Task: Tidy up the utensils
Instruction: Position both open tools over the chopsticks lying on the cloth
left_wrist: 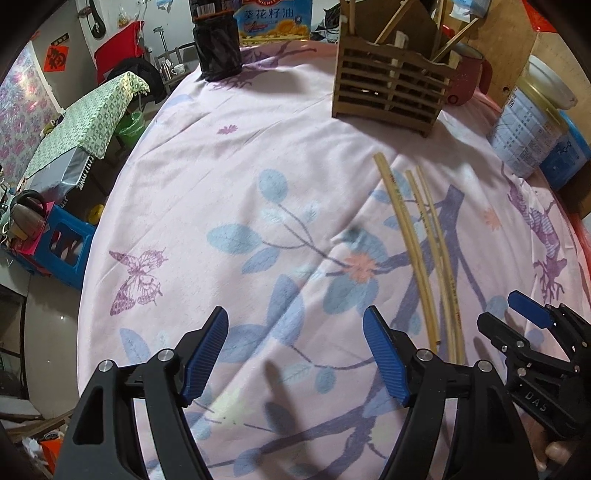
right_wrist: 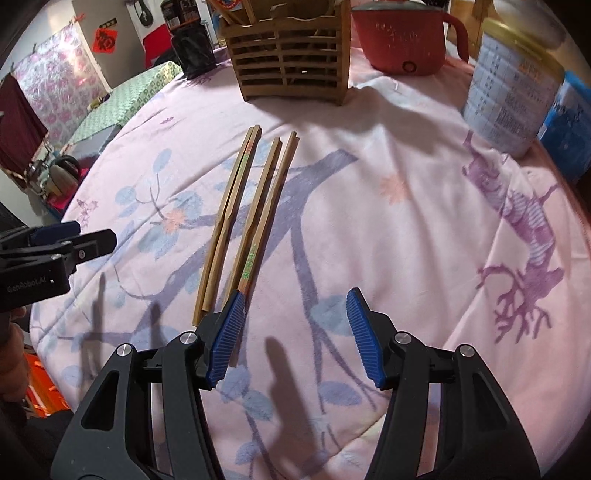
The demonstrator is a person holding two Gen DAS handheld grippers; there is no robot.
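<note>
Several wooden chopsticks (right_wrist: 251, 214) lie side by side on the pink floral cloth (right_wrist: 388, 206), their far ends pointing at a slatted wooden utensil holder (right_wrist: 295, 59) that has sticks in it. My right gripper (right_wrist: 295, 295) hovers open just right of their near ends. Its left finger (right_wrist: 225, 332) covers the tip of the rightmost pair, and only cloth shows between the jaws. In the left wrist view the chopsticks (left_wrist: 417, 243) lie to the right of my open left gripper (left_wrist: 295, 314). The holder (left_wrist: 391, 88) stands at the back, and the right gripper (left_wrist: 509, 314) is at the lower right.
A red pot (right_wrist: 402, 37) and a tall tin (right_wrist: 513, 99) stand right of the holder. A black container (left_wrist: 218, 48) and an oil carton (left_wrist: 273, 18) stand at the back left. The round table's edge (left_wrist: 110, 206) drops off on the left toward stools and clutter.
</note>
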